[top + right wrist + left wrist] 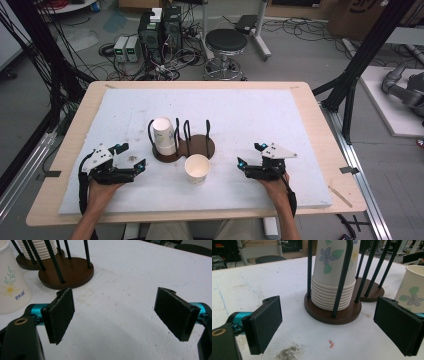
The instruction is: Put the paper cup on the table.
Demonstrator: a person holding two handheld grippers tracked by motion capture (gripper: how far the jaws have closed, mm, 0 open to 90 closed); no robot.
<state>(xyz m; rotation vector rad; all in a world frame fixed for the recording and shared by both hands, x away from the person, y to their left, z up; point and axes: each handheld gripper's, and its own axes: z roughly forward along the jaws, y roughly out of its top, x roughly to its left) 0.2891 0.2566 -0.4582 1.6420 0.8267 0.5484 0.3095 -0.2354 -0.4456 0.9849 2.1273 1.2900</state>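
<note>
A dark wooden cup rack [204, 146] with black wire posts stands mid-table; its left base holds an upside-down stack of flowered paper cups [164, 134] [333, 277]. The rack's right base [66, 271] is bare. A single paper cup [197, 168] [412, 291] [10, 287] stands upright on the mat just in front of the rack. My left gripper [131, 160] [332, 325] rests open to the left of the rack, nothing between its jaws. My right gripper [250, 156] [122, 312] rests open to the right of the single cup, also with nothing held.
A white foam mat [250, 115] covers the wooden table [320, 115]. Beyond the table's far edge stand a black stool [226, 42], computer boxes and loose cables on the floor. Black frame posts [360, 60] rise at both sides.
</note>
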